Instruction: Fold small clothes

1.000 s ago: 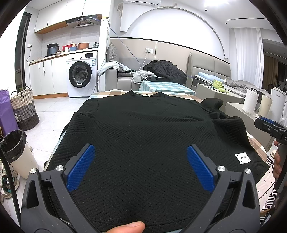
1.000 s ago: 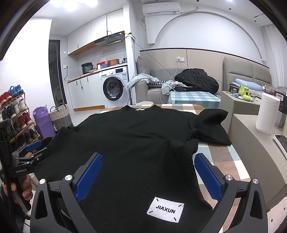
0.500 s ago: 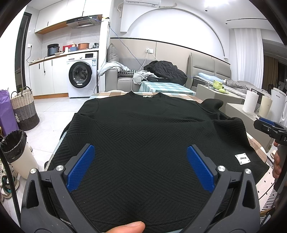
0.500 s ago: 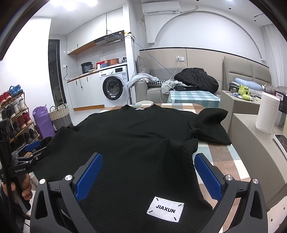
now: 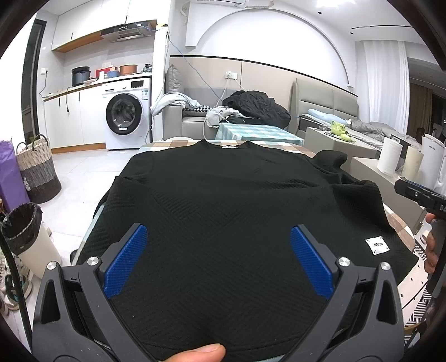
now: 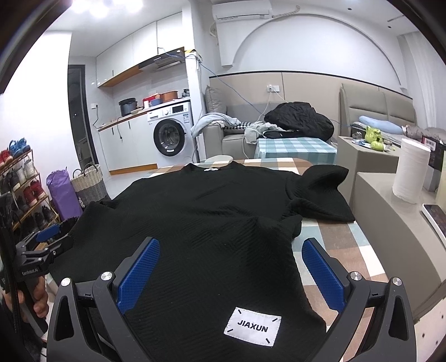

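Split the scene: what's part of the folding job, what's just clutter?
Job:
- black top, spread flat on the checked table, not yet folded
- left tongs, open
- right tongs, open

Clutter:
- paper towel roll
- washing machine
- woven basket
- bin
- shoe rack

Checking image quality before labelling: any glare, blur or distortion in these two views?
Left wrist view: sharp, strong fisheye bending, dark corners; the black shirt shows texture but little shading. Right wrist view: ceiling light blown out top left, label crisply readable.
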The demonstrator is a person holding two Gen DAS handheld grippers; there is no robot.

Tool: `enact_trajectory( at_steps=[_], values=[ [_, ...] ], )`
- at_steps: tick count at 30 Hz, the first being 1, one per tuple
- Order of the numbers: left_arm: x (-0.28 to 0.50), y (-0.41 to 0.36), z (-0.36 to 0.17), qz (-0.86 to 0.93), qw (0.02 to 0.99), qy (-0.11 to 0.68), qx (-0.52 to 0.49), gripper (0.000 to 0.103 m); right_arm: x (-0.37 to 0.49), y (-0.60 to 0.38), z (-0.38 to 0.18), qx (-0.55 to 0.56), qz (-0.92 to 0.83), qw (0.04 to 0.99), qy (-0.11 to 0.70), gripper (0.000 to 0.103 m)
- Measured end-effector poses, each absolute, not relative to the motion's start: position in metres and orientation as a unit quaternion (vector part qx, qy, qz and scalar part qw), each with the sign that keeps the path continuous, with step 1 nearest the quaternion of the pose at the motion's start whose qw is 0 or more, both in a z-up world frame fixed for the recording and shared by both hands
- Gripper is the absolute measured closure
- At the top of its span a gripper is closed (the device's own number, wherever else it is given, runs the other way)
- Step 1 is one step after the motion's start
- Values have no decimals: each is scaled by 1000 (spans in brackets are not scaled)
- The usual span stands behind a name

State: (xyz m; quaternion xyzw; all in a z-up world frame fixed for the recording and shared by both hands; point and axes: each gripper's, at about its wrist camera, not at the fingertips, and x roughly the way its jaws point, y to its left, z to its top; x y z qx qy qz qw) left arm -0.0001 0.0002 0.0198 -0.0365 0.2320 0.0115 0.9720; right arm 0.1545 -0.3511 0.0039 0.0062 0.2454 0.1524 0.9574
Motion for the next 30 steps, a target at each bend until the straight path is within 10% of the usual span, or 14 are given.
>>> enact_trajectory(
  at_steps=[30],
  values=[
    [114,55,33,13,954,290,-73,7,266,-437,-2,194,31,915,351,6]
  ],
)
